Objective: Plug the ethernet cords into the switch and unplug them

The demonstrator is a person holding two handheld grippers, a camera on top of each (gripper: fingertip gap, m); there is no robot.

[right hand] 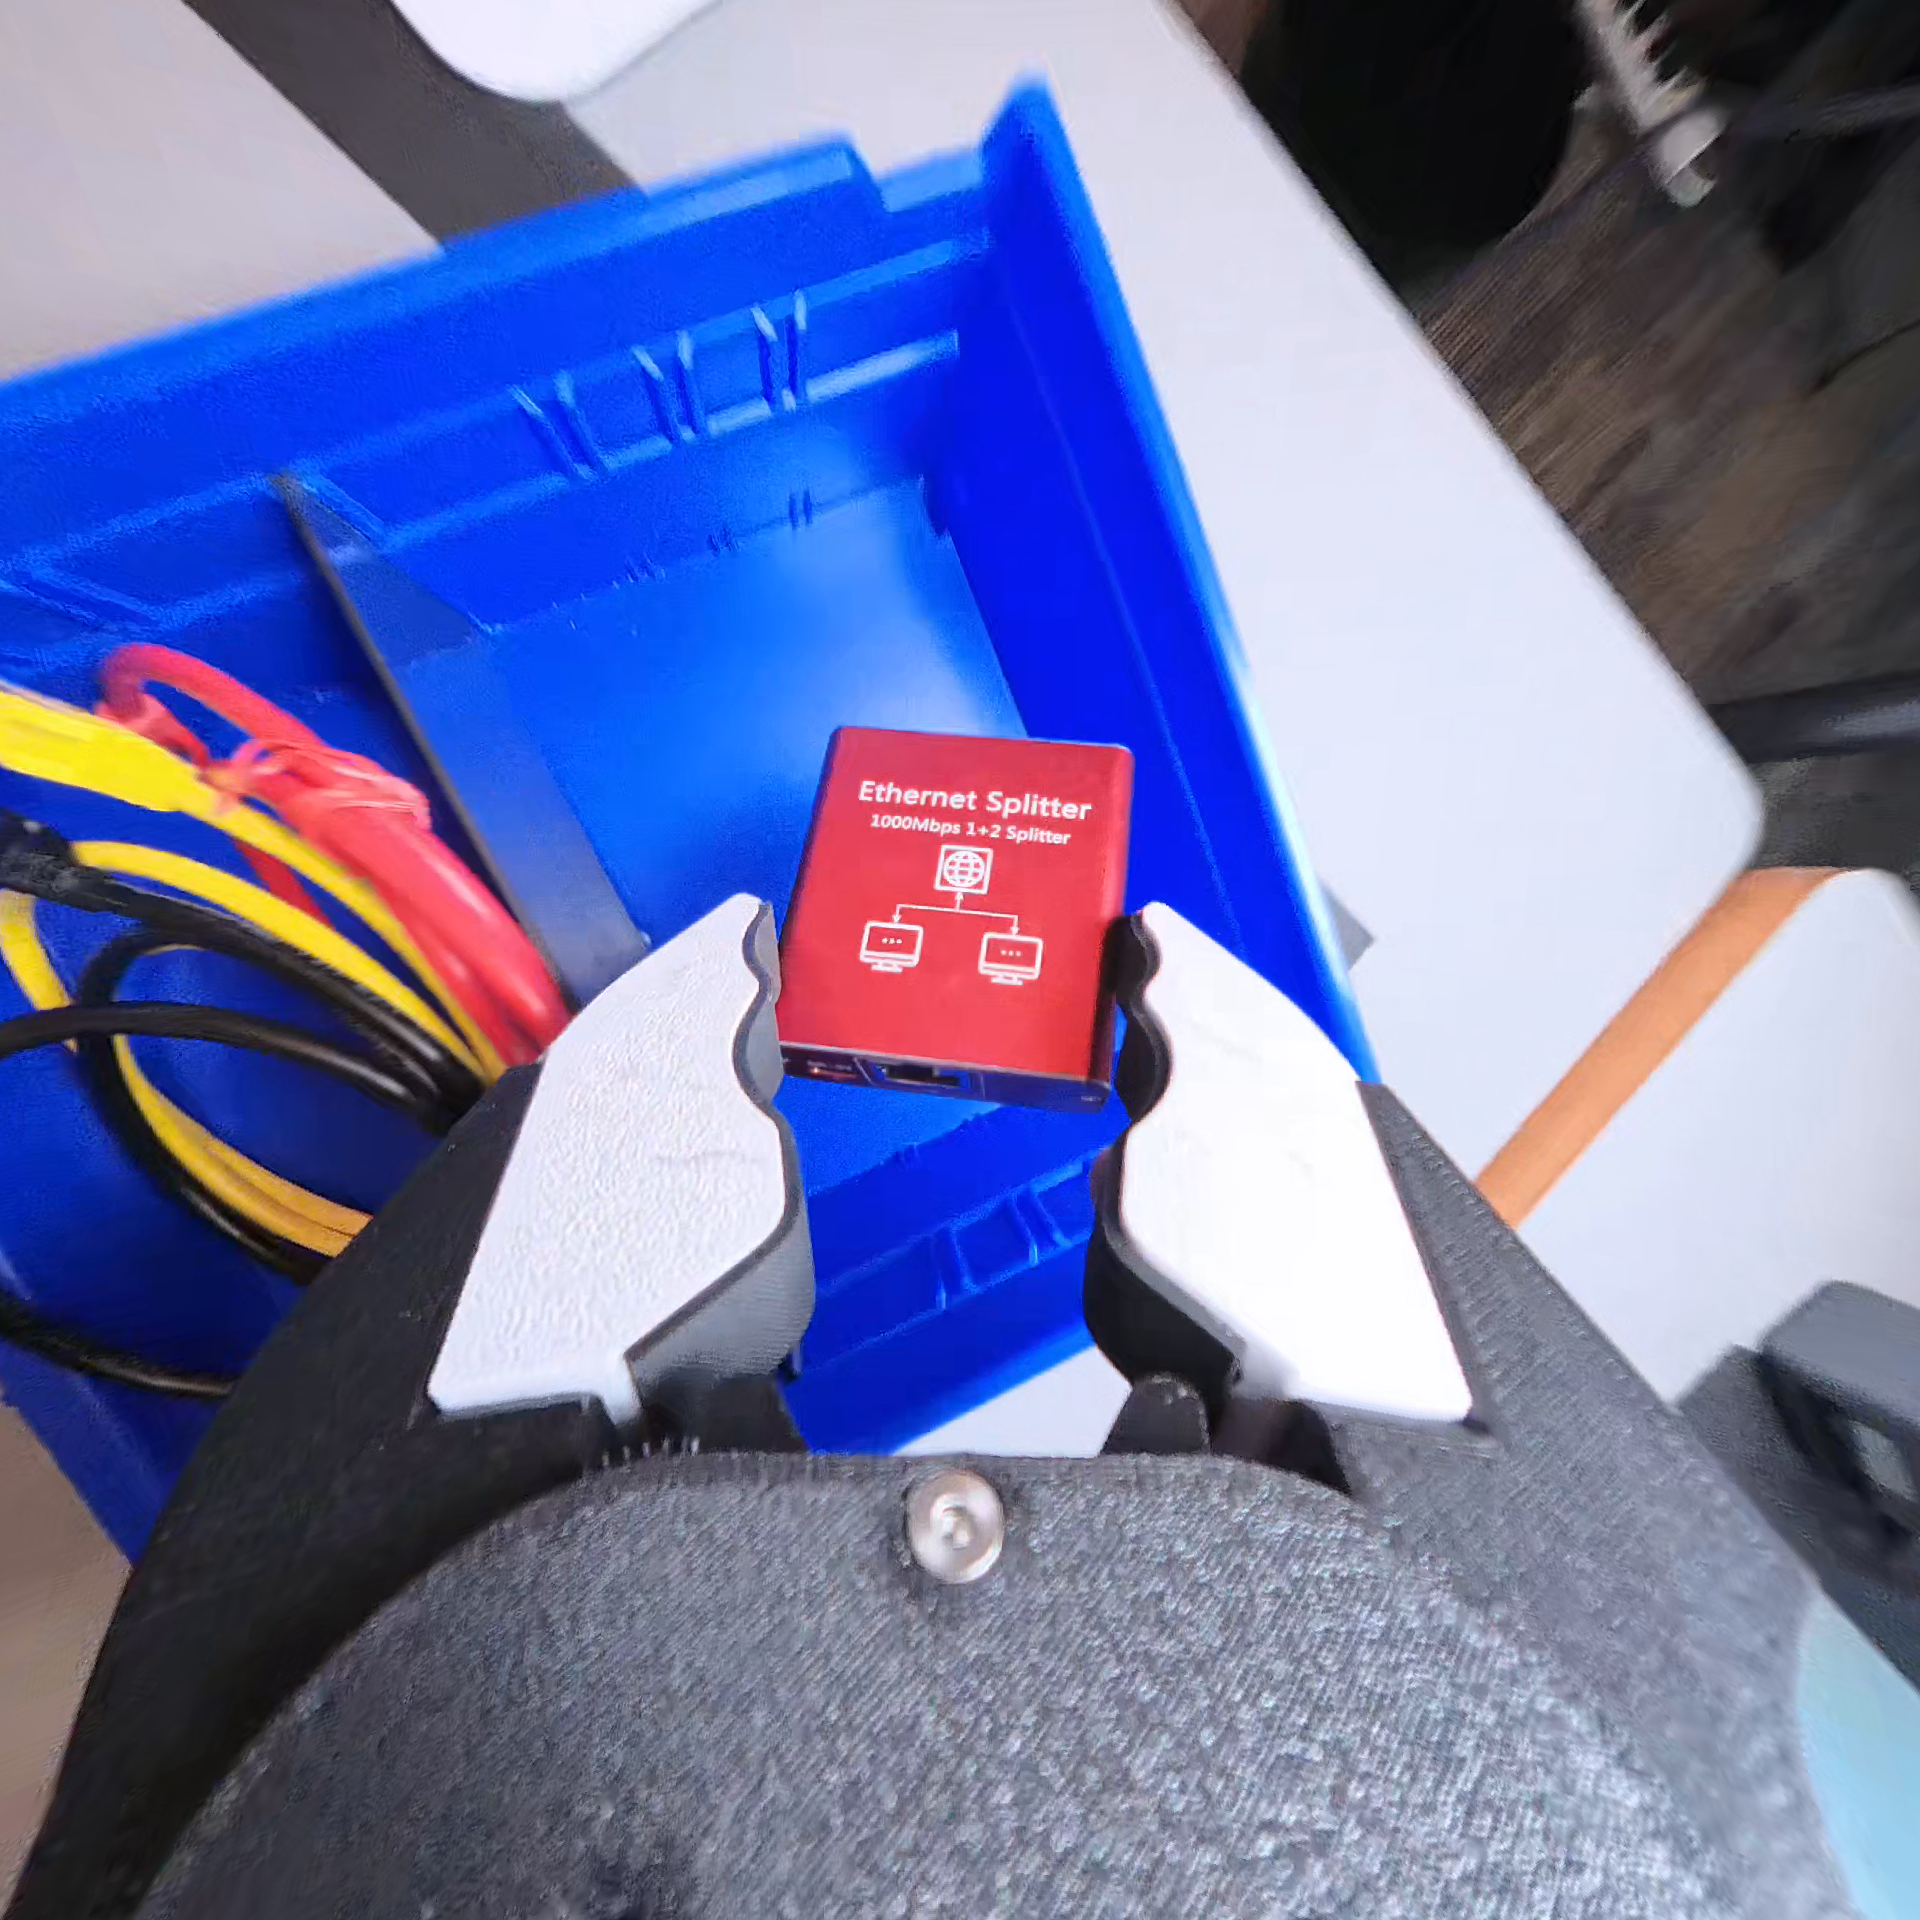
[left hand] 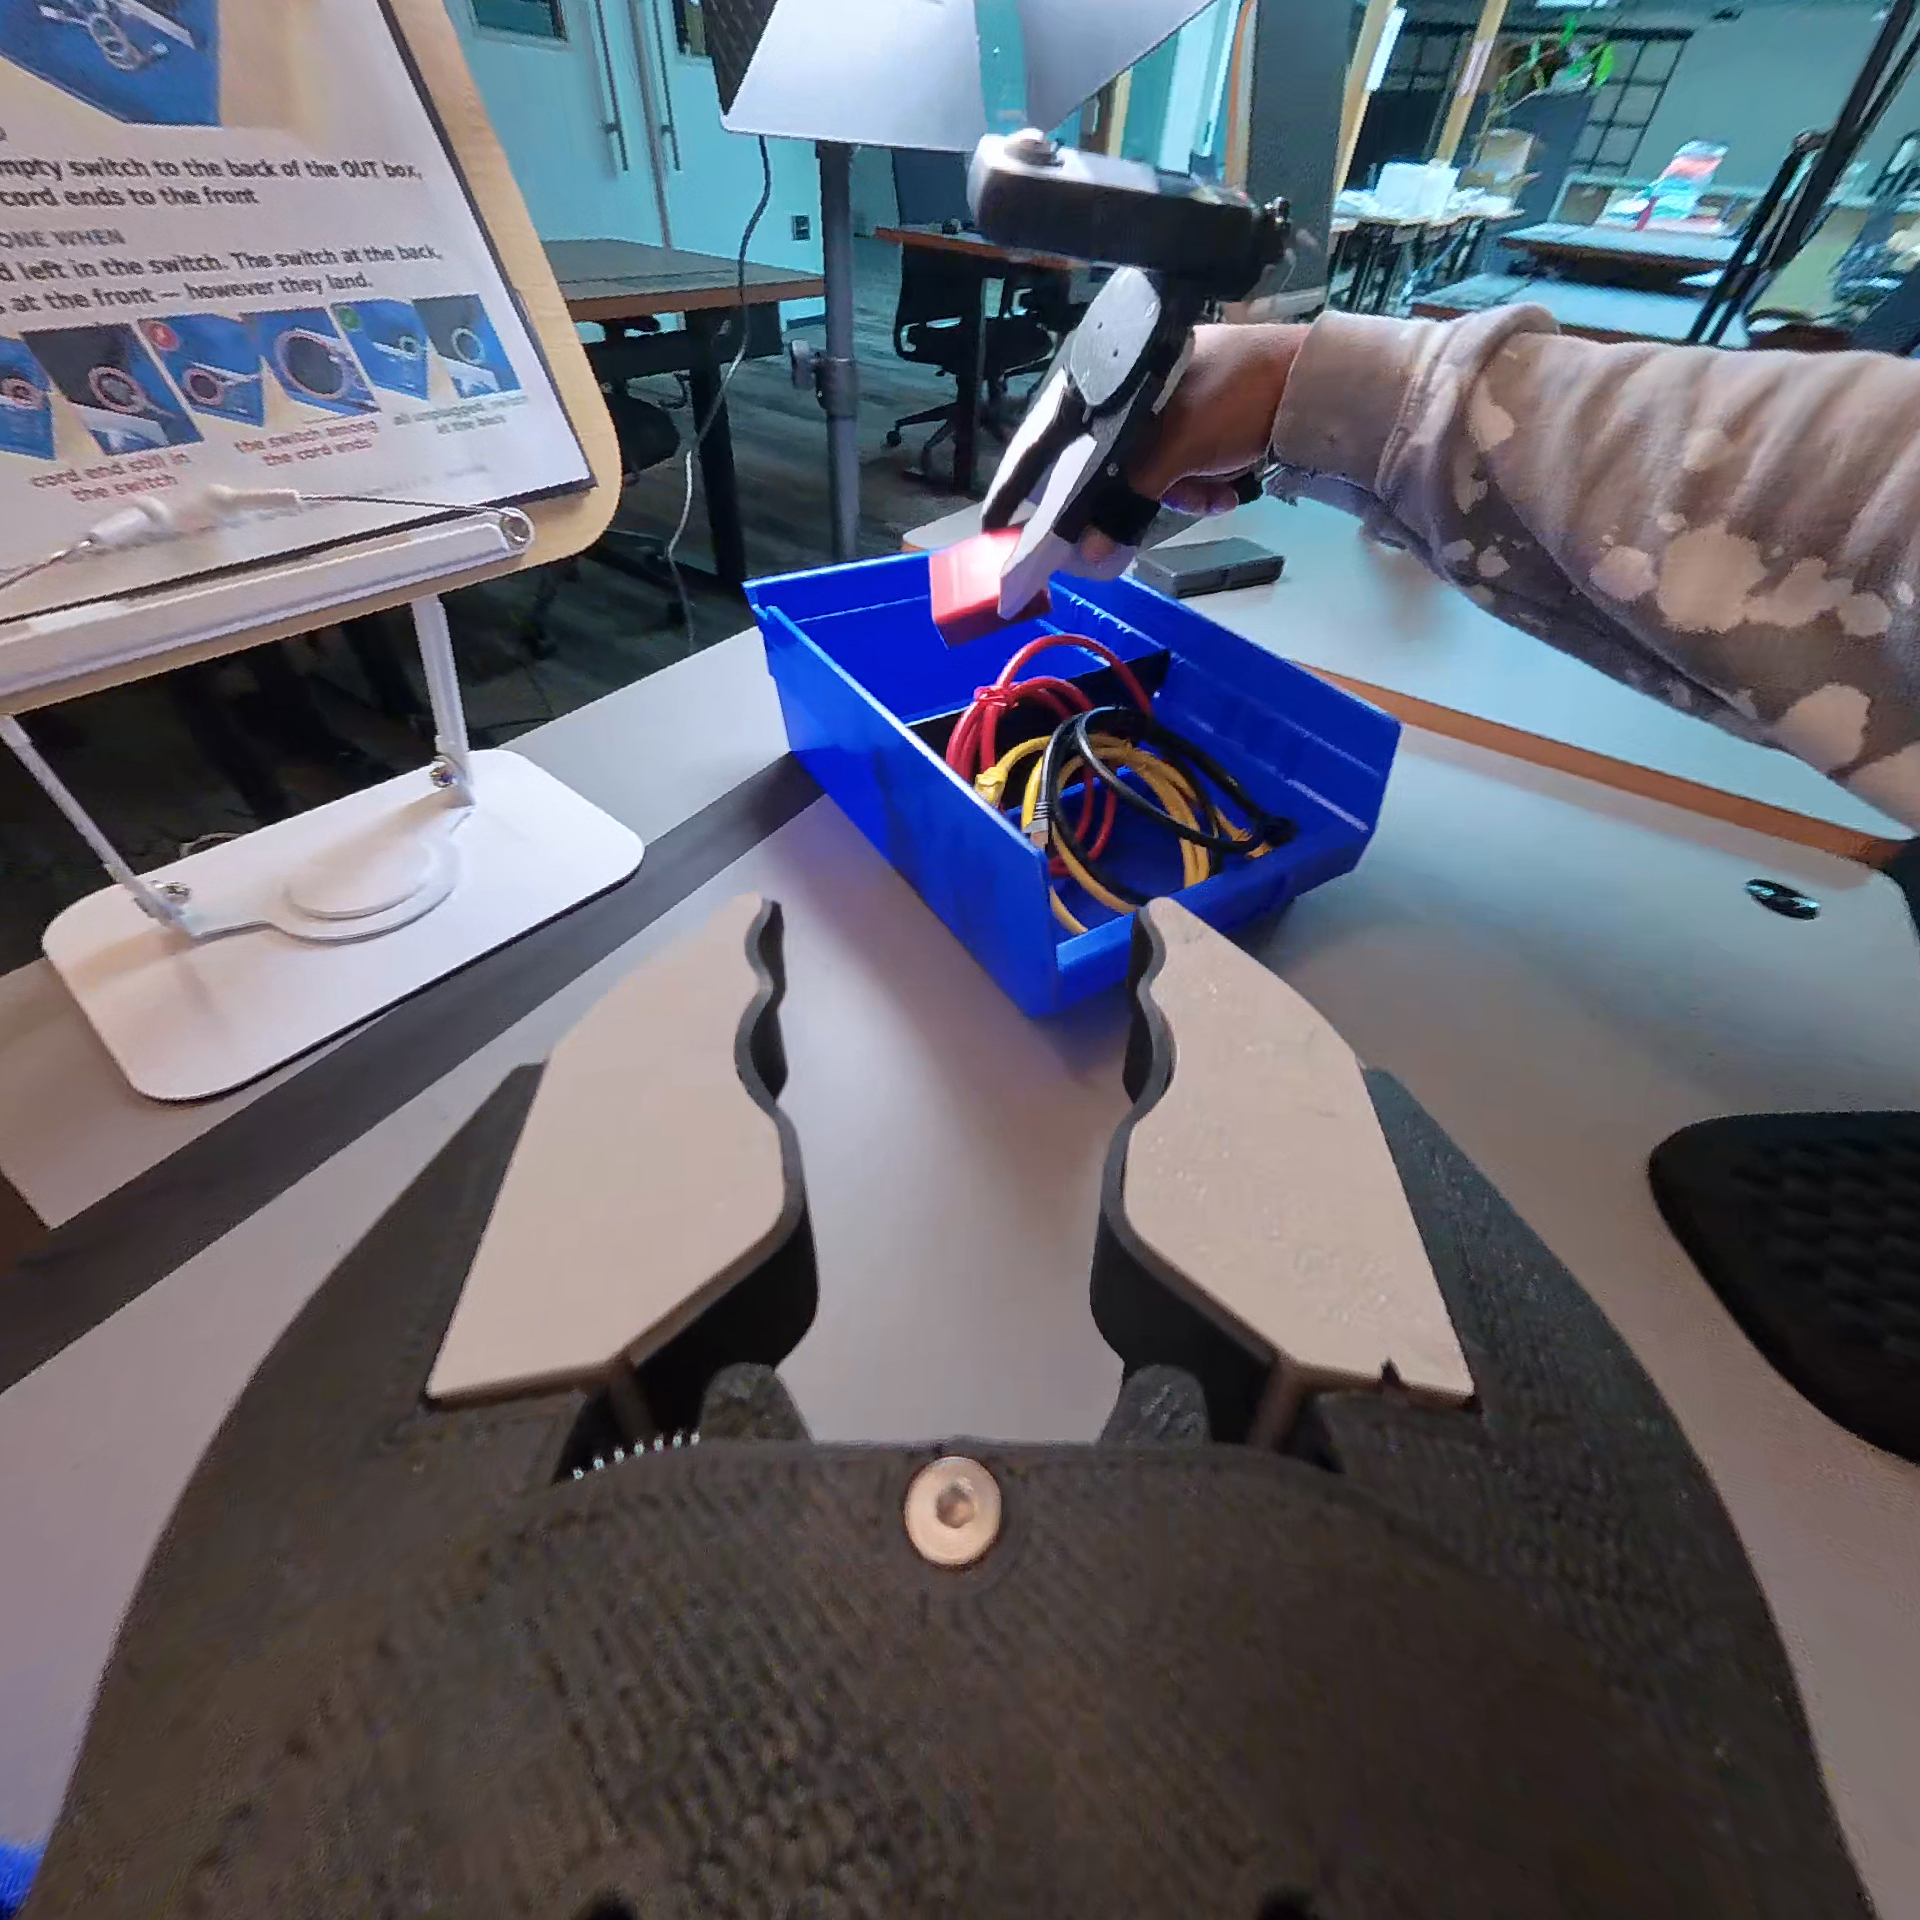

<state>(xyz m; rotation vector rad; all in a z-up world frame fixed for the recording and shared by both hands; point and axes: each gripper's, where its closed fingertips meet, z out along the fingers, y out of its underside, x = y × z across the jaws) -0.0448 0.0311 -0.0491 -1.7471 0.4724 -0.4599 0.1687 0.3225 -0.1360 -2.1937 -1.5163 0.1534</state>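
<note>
A small red switch (right hand: 951, 914) is hanging above the back compartment of a blue bin (left hand: 997, 914), pinched across its two long sides by the right claw (right hand: 951, 940), whose fingers are closing against the casing with only the box's width between them. Its port face is pointing back toward the claw, one socket showing along the lower edge. The casing is looking hard, smooth and light, the sort of shell that could slip in a loose pinch, so a hold flat across the sides, clear of the sockets, is appearing the sound one.

In front of a dark divider (right hand: 457, 748), the bin's nearer compartment is holding the ethernet cords (left hand: 1112, 790): red, yellow and black loops lying tangled together, none of them reaching the switch. These are looking limp along their length and stiff only at the plugs, which is likely where any grip will have to land; a yellow plug end is showing near the middle of the heap.

The left claw (left hand: 956, 966) is hovering low over the grey table (left hand: 1558, 997), just short of the bin's front wall, its fingers standing well apart and gripping nothing. To the left, an instruction sheet on a white stand (left hand: 343, 914) is resting on the table. A sleeved arm (left hand: 1610, 520) is reaching in from the right, carrying the right claw over the bin.
</note>
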